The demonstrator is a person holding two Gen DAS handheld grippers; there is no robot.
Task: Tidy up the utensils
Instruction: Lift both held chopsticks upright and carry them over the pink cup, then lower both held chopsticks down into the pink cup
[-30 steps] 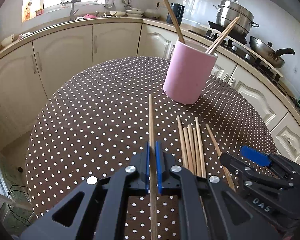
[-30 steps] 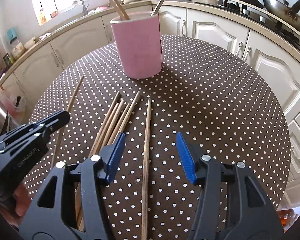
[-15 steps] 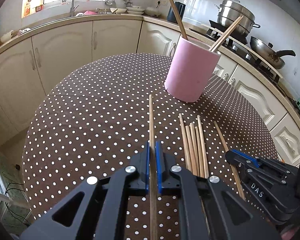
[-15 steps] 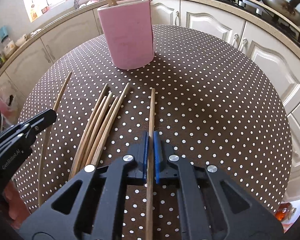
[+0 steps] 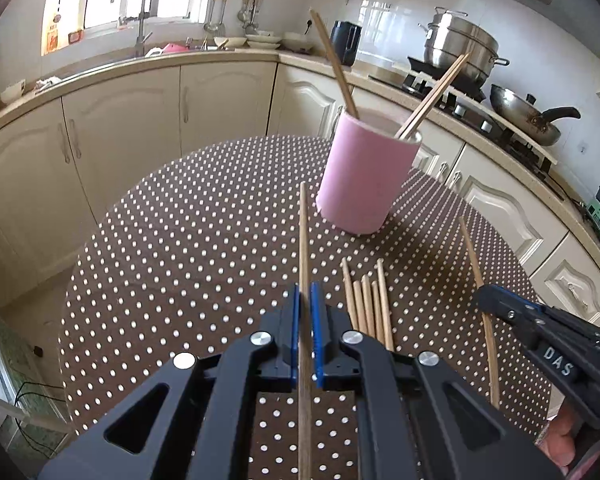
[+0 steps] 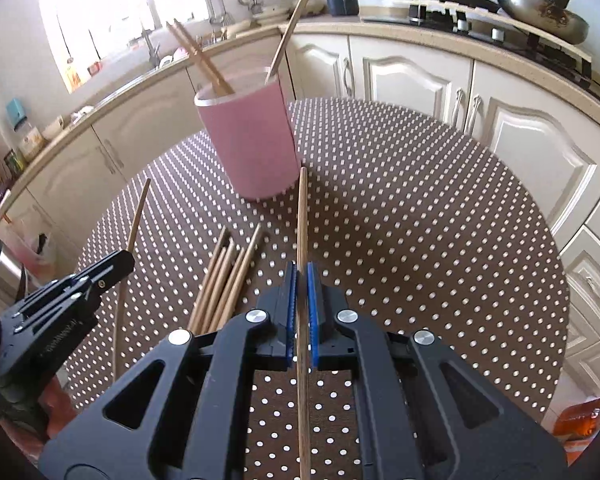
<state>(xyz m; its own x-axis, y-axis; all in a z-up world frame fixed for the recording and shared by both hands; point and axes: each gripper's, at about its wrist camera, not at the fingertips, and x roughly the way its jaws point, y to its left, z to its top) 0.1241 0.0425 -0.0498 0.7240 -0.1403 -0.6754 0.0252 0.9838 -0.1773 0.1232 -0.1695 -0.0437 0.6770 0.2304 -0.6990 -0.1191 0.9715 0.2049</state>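
Your left gripper pinches one chopstick and your right gripper another, both pointing toward the pink cup, while five loose chopsticks lie between them on the dotted surface.

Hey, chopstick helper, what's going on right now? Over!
Left gripper shut on one chopstick. Right gripper shut on another chopstick. Pink cup ahead, path clear. Loose chopsticks wait on table.

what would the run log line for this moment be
left tool: shut on chopstick | right tool: shut on chopstick | loose chopsticks: on table | pink cup: upright
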